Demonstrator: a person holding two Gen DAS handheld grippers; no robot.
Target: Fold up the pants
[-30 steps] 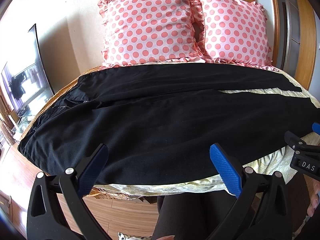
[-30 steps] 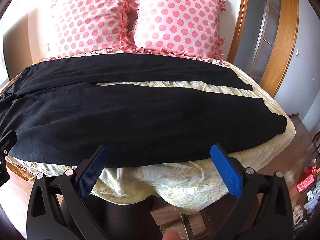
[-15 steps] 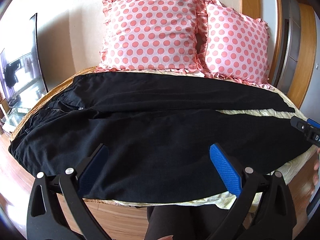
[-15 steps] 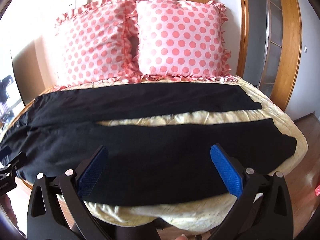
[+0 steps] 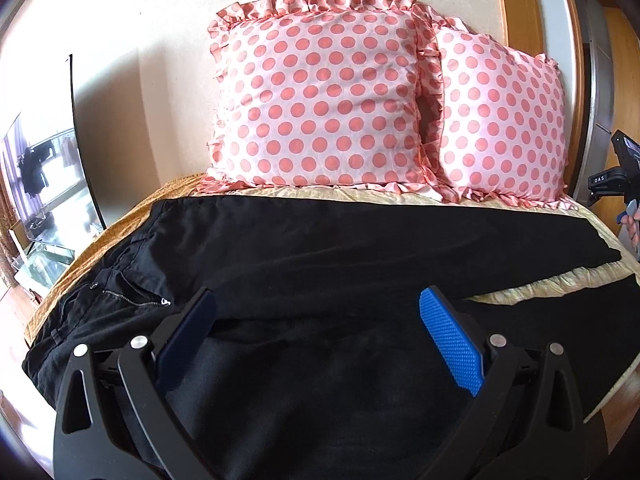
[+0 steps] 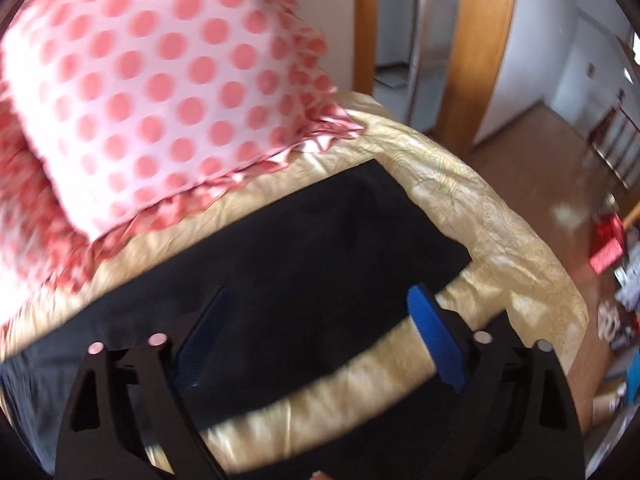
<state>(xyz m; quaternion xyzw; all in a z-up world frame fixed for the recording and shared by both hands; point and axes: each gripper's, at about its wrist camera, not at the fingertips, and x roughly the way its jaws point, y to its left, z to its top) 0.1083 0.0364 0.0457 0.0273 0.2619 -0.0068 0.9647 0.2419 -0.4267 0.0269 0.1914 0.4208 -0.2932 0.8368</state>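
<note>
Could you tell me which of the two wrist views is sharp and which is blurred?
Left wrist view: sharp, the pants zipper and pillow dots crisp, fisheye bending the edges. Right wrist view: motion-blurred, the pillow dots smeared and the pants edge soft, though the right gripper itself stays crisp.

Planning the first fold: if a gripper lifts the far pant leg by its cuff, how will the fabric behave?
The pants lie flat with soft wrinkles, so they will probably droop, not hold shape. The far leg is long, so its middle would likely drag. The bedspread looks satiny; the cloth may slide.
</note>
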